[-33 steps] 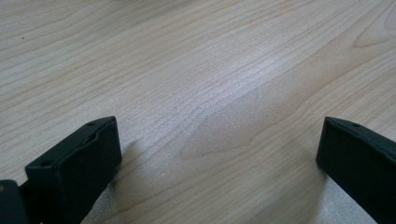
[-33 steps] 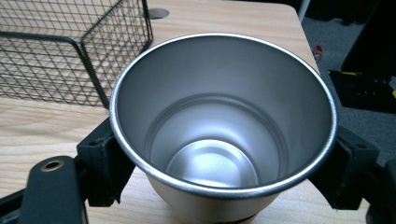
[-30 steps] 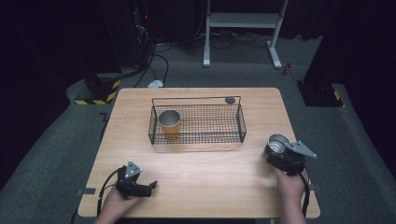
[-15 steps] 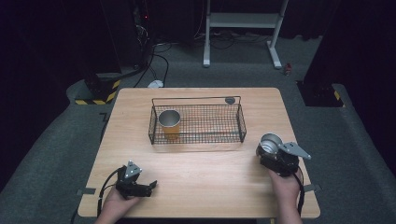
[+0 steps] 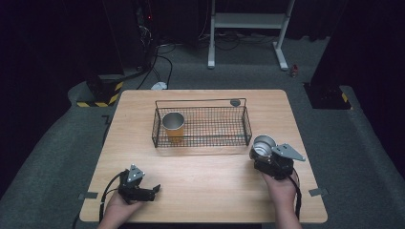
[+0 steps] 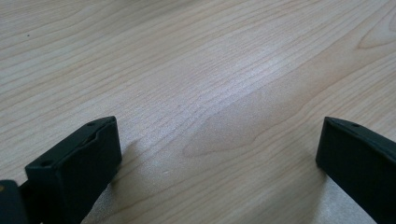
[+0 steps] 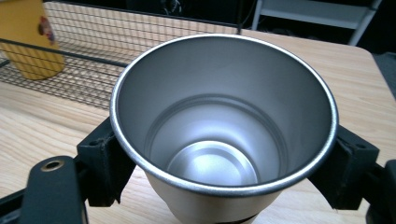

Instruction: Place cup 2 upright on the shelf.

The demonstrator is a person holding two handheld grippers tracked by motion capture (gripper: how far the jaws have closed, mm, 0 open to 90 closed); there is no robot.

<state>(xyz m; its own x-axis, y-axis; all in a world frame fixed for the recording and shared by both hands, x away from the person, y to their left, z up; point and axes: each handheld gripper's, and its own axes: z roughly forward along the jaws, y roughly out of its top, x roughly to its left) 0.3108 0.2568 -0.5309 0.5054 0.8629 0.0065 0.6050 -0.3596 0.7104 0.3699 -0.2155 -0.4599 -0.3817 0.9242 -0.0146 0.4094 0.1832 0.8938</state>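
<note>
- Steel cup (image 7: 224, 126): held in my right hand-held gripper (image 5: 270, 160), jaws closed on opposite sides of its wall below the rolled rim. In the high view the cup (image 5: 263, 145) sits over the right part of the bench (image 5: 205, 191), just near and right of the wire basket (image 5: 247, 125). I cannot tell whether its base touches the wood or hangs just above it.
- Inside is bare metal, empty, mouth tipped toward the camera in the right gripper view.
- Risk one, as I judge it: smooth tapered wall against two narrow jaws. Any twist of my wrist could let the cup rotate or slide down out of the grip.
- Risk two: the basket's near-right corner stands close. If I carry the cup across low, its base may catch the top wire and tip or jolt the basket.
- Risk three: the yellow cup (image 5: 173, 127) already stands in the basket's left end. There is free room to its right; drifting left on the way down would knock it.
- Left hand-held gripper (image 5: 143, 191): resting at the near-left of the bench, jaws spread wide, holding nothing; bare wood grain between them in the left gripper view. Not placed to steady the basket if it shifts.
- Writing: none legible. The yellow cup (image 7: 32, 39) carries a small reddish printed mark, too blurred to read. The steel cup shows no brand. A small dark round item (image 5: 234, 102) sits at the basket's far-right rim, unidentifiable.
</note>
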